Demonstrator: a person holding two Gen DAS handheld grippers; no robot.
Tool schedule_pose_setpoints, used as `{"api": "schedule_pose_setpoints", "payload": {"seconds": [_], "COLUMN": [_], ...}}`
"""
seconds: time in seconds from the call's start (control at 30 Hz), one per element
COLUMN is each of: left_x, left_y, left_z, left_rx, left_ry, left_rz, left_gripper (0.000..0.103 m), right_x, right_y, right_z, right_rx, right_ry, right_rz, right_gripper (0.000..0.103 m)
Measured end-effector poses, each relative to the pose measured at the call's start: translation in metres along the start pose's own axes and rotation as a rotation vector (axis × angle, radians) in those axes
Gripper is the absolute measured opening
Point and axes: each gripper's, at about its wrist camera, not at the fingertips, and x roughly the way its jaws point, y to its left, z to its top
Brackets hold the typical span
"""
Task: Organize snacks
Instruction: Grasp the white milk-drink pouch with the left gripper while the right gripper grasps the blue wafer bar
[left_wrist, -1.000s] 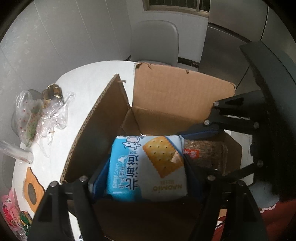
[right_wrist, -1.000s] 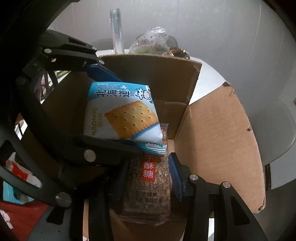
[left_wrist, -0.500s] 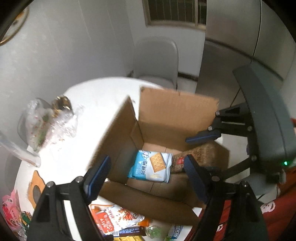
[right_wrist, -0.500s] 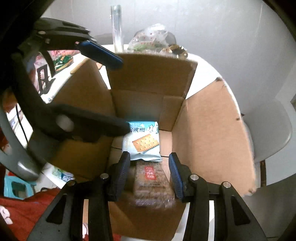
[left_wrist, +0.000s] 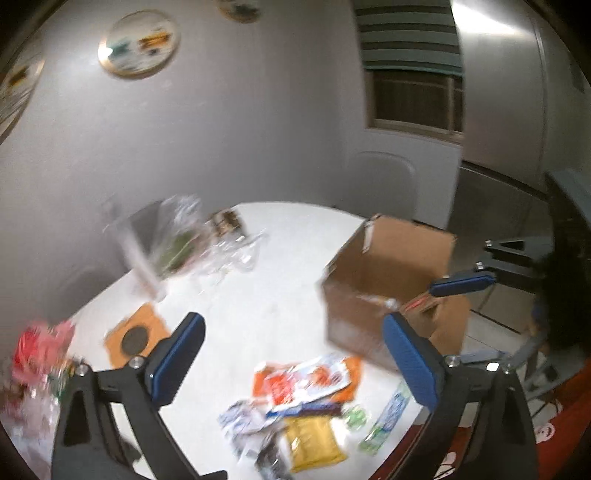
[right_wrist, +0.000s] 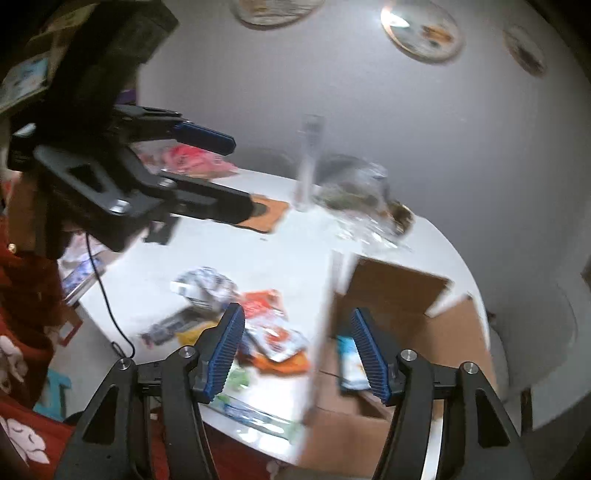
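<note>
Both views are blurred, so print on the packets cannot be read. The left claw (left_wrist: 291, 354) is spread wide with nothing between its blue pads, above the white round worktop (left_wrist: 258, 280). The right claw (right_wrist: 297, 350) is also released and empty. The brown cardboard box (right_wrist: 402, 332) stands open at the worktop edge; its near wall hides most of the inside, only a light blue cracker packet (right_wrist: 351, 363) shows, long axis pointing away from the right camera. A loose pile of snack packets (left_wrist: 306, 398) lies beside the box.
</note>
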Motion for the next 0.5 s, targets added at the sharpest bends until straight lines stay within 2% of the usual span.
{"api": "schedule_pose_setpoints", "payload": {"seconds": [0.17,0.33,0.5], "left_x": [0.01,0.048,0.088], "left_y": [0.037,0.063,0.079], "left_z": [-0.055,-0.114,-0.152], "left_rx": [-0.105,-0.249,-0.376], "left_ry": [0.044,0.114,0.186], "left_rz": [0.054,0.007,-0.014], "left_gripper": [0.096,0.096,0.096], "right_x": [0.033,0.087,0.13], "right_y": [0.049,0.073,0.081], "right_z": [0.003,-0.012,-0.034], "right_rx": [-0.053,-0.05,-0.021], "right_ry": [0.019,0.091,0.153], "right_rz": [0.088,0.149,0.175], "right_gripper": [0.057,0.057,0.057]}}
